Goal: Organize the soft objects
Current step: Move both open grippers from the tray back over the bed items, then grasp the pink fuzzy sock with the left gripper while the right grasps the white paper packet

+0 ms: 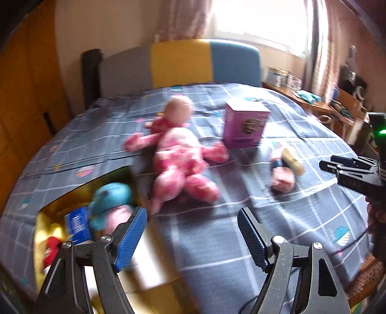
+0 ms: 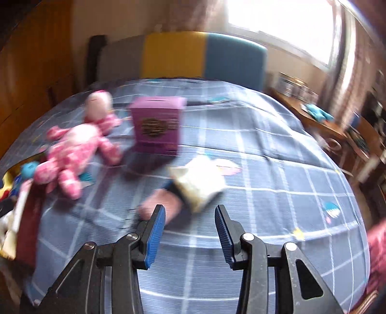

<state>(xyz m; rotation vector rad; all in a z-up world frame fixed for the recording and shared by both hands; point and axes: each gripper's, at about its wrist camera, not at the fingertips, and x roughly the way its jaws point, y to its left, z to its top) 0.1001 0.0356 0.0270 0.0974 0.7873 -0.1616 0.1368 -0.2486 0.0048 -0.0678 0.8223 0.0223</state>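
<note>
I have both grippers tilted down over the grey checked bedspread [image 2: 265, 169], the left gripper [image 1: 192, 238] with jaws wide apart and empty, the right gripper [image 2: 190, 238] with jaws apart on nothing. Ahead of the left gripper lies a fuzzy pink-and-white plush doll [image 1: 178, 154]; just beyond the right gripper lies a small pink and cream soft toy [image 2: 190, 190], blurred. A purple cardboard box [image 2: 158, 129] stands further off, and the yellow bin [image 1: 45, 210] of toys at far left is cut off.

Daylight enters through window [image 1: 260, 21] behind headboard [image 1: 181, 62]; pane blown out white, glare spilling onto curtains beside window. Bedspread [image 1: 241, 241] below window evenly lit, shadows soft. Motion blur throughout, heavier in right wrist view. Fisheye bends scene edges; corners farthest from window vignette dark.
</note>
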